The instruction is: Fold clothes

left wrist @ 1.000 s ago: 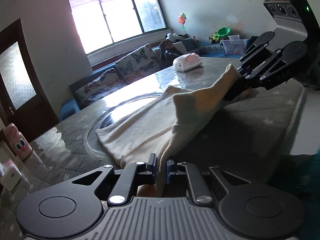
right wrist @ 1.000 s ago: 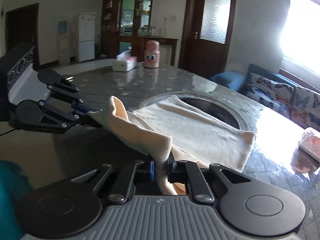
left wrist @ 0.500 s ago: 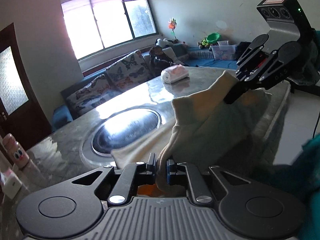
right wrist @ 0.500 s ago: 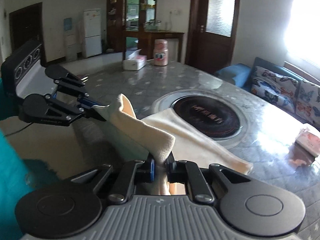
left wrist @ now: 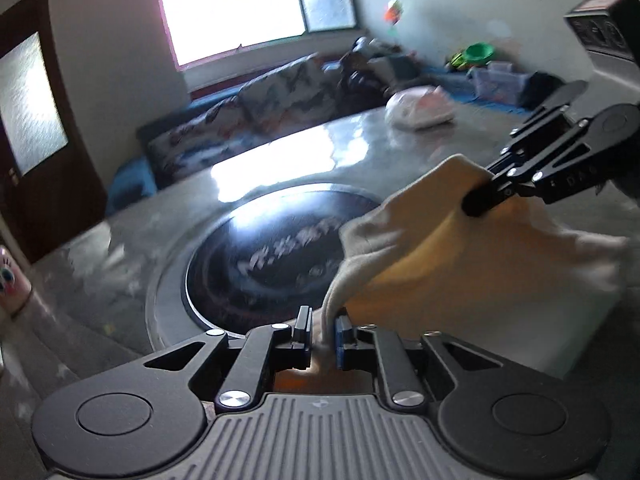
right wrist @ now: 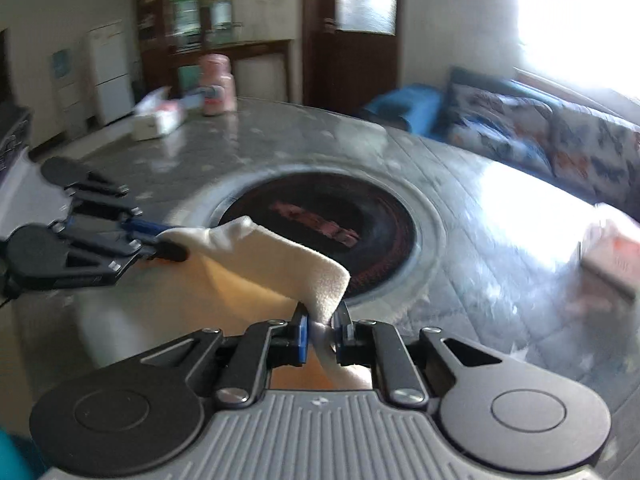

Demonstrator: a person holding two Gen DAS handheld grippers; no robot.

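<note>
We had cloth (left wrist: 460, 264) between both grippers, left (left wrist: 323, 330) and right (right wrist: 323, 330), jaws opening, releasing fold; next: regrasp.

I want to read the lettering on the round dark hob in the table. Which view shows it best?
The left wrist view: the hob shows pale lettering, blurred, partly behind the cream garment. The right wrist view shows only a reddish smear on it.

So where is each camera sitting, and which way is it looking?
Left wrist: on the left gripper, facing the window and sofa; the right gripper shows.
Right wrist: on the right gripper, facing the fridge and door; the left gripper shows.
Shared: the cream cloth between both opening jaws, and the round table.
</note>
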